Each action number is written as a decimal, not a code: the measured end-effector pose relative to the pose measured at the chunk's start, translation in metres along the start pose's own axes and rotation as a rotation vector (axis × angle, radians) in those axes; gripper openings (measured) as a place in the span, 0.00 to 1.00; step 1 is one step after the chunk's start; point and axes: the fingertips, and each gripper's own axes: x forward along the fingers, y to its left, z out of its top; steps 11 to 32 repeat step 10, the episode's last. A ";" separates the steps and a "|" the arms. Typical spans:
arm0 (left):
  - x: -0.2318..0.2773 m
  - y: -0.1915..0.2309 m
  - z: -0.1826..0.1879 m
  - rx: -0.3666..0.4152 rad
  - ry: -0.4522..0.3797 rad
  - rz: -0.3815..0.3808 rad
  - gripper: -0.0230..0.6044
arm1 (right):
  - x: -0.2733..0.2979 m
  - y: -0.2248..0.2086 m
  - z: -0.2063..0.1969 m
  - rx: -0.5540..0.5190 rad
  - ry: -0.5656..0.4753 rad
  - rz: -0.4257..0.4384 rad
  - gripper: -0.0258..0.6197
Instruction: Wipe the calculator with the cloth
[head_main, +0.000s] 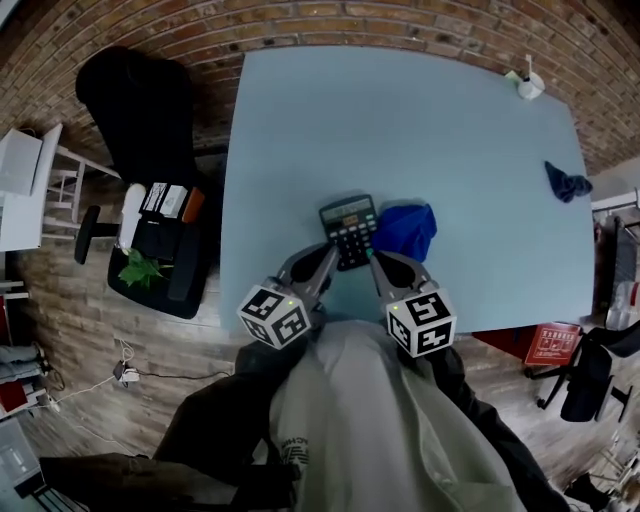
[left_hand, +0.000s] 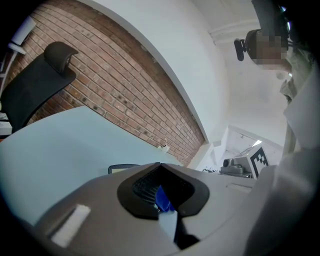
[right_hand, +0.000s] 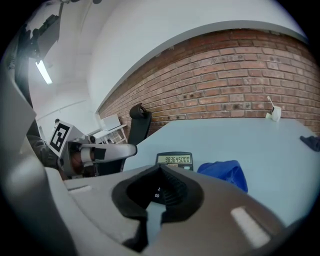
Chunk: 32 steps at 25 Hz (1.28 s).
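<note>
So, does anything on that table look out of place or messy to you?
Nothing looks spilled or broken. The blue cloth lies bunched up beside the calculator, whose display shows a row of digits. A second, darker cloth sits crumpled alone near the right edge of the table, far from the work.
</note>
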 end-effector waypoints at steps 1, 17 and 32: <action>-0.001 0.001 0.000 -0.005 -0.001 0.003 0.04 | 0.001 0.001 -0.001 -0.001 0.003 0.002 0.04; -0.003 0.007 -0.004 -0.052 -0.007 0.014 0.04 | 0.004 0.005 -0.006 -0.019 0.019 0.014 0.04; -0.003 0.007 -0.004 -0.052 -0.007 0.014 0.04 | 0.004 0.005 -0.006 -0.019 0.019 0.014 0.04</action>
